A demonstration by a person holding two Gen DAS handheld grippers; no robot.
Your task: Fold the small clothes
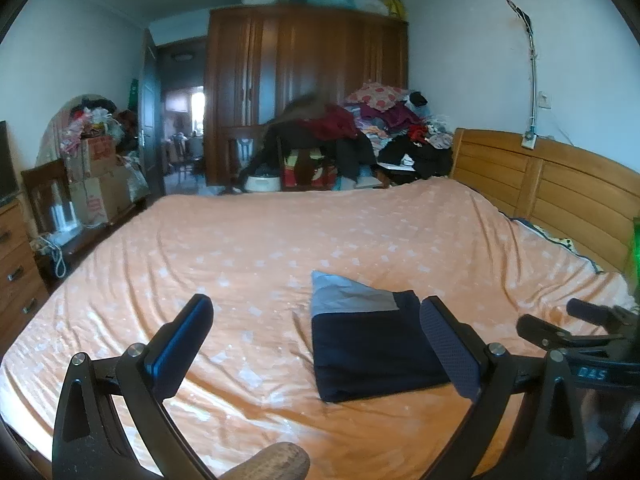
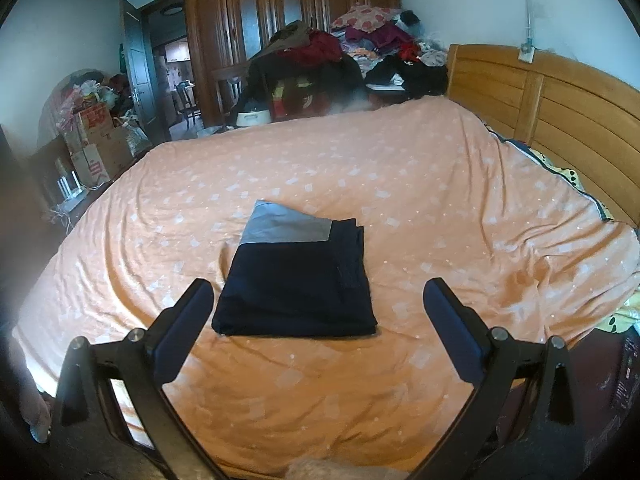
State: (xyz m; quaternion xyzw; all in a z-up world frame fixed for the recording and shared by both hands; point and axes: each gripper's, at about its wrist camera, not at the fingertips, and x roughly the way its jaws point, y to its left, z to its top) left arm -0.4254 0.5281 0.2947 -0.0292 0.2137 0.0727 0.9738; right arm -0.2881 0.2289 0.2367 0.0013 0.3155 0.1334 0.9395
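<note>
Orange patterned bedspread [image 2: 400, 208] carries a folded navy-and-grey garment [image 2: 296, 280] near its front edge, ahead of both grippers (left [image 1: 316, 344], right [image 2: 318, 320]), jaws apart, empty.

Home bedroom, bed [image 2: 360, 152], wooden wardrobe [image 1: 304, 80], clothes pile [image 1: 384, 120]

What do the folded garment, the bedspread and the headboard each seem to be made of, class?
Folded garment: thin woven cloth, matte navy with a grey band; it lies flat with crisp edges, possibly cotton.
Bedspread: soft orange fabric, slightly shiny, with pale patches and many fine wrinkles; the fibre is unclear.
Headboard: wood, honey-coloured and smooth, judging by its grain and slatted panels.
</note>
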